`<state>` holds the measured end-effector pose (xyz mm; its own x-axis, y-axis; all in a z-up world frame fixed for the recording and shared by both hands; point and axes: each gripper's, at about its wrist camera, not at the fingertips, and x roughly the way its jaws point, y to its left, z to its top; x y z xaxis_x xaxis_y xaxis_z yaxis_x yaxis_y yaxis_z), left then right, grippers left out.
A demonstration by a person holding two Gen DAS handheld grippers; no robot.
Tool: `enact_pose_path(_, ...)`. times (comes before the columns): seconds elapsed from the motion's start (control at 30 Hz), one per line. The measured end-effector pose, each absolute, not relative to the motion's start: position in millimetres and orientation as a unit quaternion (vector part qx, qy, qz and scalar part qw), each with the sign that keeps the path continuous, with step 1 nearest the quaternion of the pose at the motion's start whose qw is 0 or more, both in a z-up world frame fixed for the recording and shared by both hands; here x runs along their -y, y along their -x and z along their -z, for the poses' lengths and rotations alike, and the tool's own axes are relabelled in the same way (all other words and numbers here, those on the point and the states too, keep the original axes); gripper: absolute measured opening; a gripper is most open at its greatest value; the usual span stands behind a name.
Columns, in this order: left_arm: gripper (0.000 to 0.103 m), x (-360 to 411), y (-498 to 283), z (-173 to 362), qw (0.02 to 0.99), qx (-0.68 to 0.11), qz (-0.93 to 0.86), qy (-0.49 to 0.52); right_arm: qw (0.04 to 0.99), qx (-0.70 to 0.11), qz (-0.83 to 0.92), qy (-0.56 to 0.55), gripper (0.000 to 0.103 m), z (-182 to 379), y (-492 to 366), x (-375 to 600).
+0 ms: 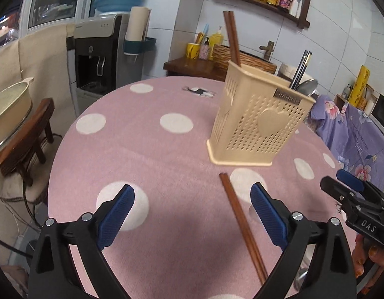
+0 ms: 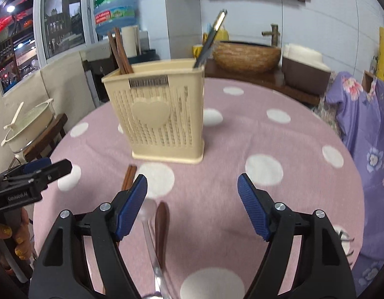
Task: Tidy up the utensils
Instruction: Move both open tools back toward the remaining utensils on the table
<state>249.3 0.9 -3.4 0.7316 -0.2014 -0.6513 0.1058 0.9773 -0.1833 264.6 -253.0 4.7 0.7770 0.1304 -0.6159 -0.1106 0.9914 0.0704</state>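
Note:
A beige perforated utensil holder (image 1: 256, 117) (image 2: 159, 114) stands on the pink dotted tablecloth (image 1: 154, 154) (image 2: 279, 154). It holds brown chopsticks (image 1: 232, 37) (image 2: 119, 49), a metal spoon (image 1: 308, 86) and dark metal handles (image 2: 209, 39). A pair of brown chopsticks (image 1: 244, 226) (image 2: 129, 177) lies on the cloth in front of it. A metal spoon (image 2: 152, 246) and a brown spoon (image 2: 162, 226) lie between the right gripper's fingers. My left gripper (image 1: 192, 214) is open and empty above the cloth. My right gripper (image 2: 192, 206) is open and empty; it also shows in the left wrist view (image 1: 351, 186).
A water dispenser (image 1: 99, 49) and a stool with a cream pot (image 1: 10, 109) stand to the left of the table. A wooden counter with a woven basin (image 2: 246, 54) is behind. A purple flowered cloth (image 2: 366, 137) hangs at the right.

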Motion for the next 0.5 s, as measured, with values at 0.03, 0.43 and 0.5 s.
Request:
enact_pose_path(0.03, 0.093, -1.1, -245.8, 6.3, 0.928, -0.358, 0.077, 0.063, 0.940, -0.335, -0.063, -0.018, 0.075, 1.0, -259.8, 253.5)
enact_pose_path(0.43, 0.093, 3.9, -214.6, 29.7, 0.931, -0.360, 0.061, 0.024, 0.924, -0.374, -0.076, -0.014, 0.075, 37.8, -234.9, 242.7)
enact_pose_path(0.5, 0.093, 3.0, -214.8, 31.8, 0.929, -0.363, 0.061, 0.027, 0.927, -0.368, -0.072, 0.005, 0.075, 38.1, -230.0, 239.3)
